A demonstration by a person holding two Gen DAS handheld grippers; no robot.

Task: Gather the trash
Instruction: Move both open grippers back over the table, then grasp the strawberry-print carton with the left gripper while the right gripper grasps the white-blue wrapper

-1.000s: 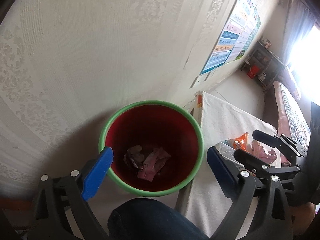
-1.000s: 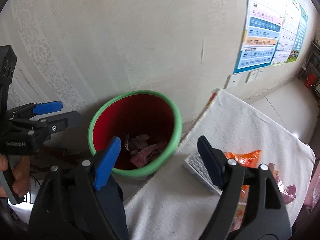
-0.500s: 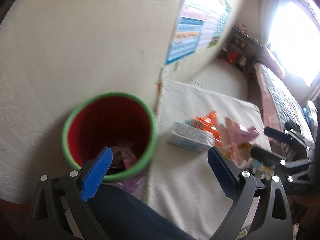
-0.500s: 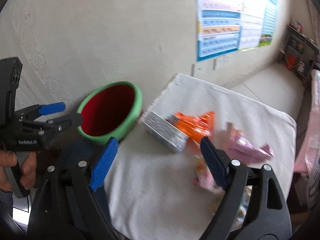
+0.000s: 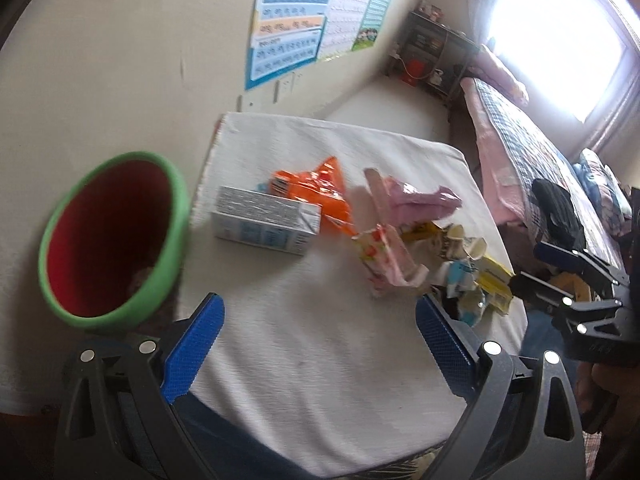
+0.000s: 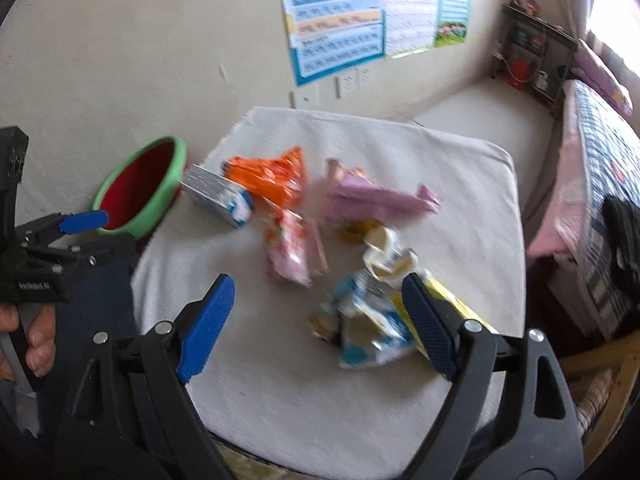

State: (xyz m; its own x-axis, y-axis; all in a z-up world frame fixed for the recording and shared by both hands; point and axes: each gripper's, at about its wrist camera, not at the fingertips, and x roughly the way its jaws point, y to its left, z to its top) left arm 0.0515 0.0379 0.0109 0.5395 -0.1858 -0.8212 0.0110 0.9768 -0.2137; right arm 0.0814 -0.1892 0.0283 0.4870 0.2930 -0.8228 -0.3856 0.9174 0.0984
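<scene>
Trash lies scattered over the white-clothed surface, with the bin just off its far-left corner, against the wall. The piece that matters for the coming move, as I judge it, is the crumpled blue-and-white wrapper: in the right wrist view it sits low between the blue pads of the right gripper, nearer the right pad than the left, so the jaws would need only a small shift right and a drop to straddle it. Its long side runs roughly left to right, close to the line across the jaws, so a wrist roll may help. A yellow carton lies touching it on the right and partly behind the right pad; closing there could catch both.

The right jaws stand wide and have just been opening, with nothing pinched. The left gripper is also spread wide and empty, hovering over bare cloth near the surface's near edge; the box and orange bag lie far of it. For the wrapper the right hand is clearly nearer. The pink wrapper and the strawberry-print pack wait mid-surface.
</scene>
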